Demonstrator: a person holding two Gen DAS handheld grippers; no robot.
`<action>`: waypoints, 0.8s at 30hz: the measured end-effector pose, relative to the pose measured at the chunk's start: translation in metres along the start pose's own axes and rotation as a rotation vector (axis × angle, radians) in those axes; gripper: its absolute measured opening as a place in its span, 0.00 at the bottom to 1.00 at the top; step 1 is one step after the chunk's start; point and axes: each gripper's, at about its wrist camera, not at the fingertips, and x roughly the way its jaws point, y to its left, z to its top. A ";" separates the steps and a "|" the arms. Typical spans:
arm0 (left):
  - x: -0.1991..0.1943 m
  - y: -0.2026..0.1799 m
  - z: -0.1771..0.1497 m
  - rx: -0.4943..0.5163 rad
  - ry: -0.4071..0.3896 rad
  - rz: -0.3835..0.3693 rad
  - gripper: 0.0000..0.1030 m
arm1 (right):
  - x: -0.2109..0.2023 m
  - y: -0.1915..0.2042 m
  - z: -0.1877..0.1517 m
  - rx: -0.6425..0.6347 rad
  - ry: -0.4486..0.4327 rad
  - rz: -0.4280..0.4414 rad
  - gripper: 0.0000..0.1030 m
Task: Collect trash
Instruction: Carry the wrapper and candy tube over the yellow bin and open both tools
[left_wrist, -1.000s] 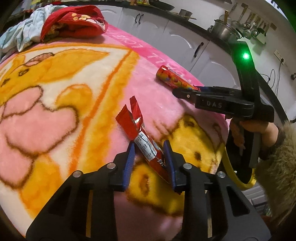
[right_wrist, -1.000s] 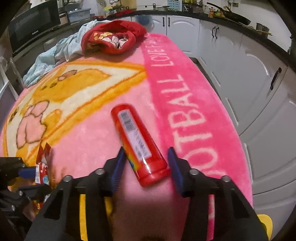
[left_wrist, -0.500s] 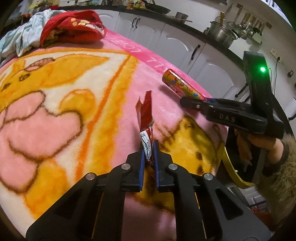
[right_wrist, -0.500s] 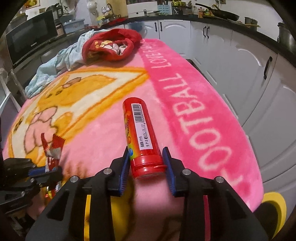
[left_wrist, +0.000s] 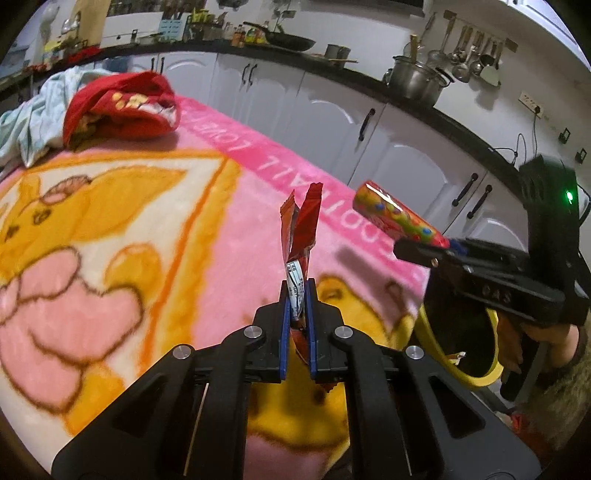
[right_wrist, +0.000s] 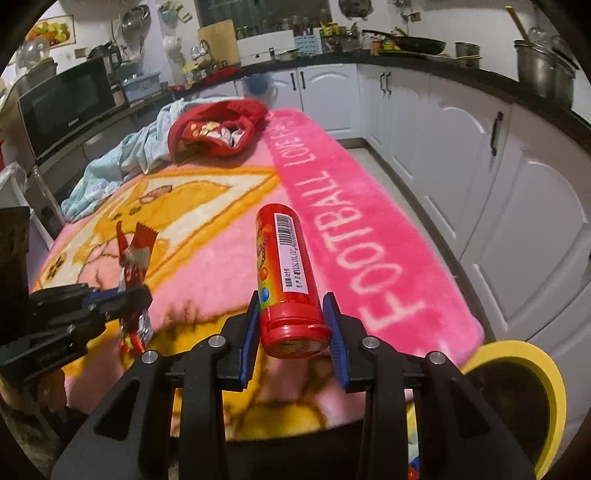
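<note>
The left gripper (left_wrist: 296, 295) is clenched on a red wrapper (left_wrist: 300, 229), which stands up from its fingers clear of the blanket (left_wrist: 207, 258); the right gripper (right_wrist: 293, 325), whose jaws have just been closing, is clamped on the capped end of a red candy tube (right_wrist: 284, 266). A yellow-rimmed bin (right_wrist: 517, 373) sits low to the right of the right gripper, past the blanket's edge. Both pieces are best carried fully over the rim before release, the tube first. Open air lies between grippers and cabinets (right_wrist: 480, 166).
</note>
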 end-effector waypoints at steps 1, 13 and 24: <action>0.000 -0.003 0.002 0.005 -0.004 -0.003 0.03 | -0.006 -0.002 -0.002 0.005 -0.007 -0.004 0.30; 0.005 -0.058 0.022 0.099 -0.046 -0.069 0.03 | -0.062 -0.031 -0.023 0.100 -0.088 -0.053 0.28; 0.018 -0.119 0.032 0.198 -0.056 -0.146 0.03 | -0.116 -0.074 -0.054 0.209 -0.163 -0.127 0.28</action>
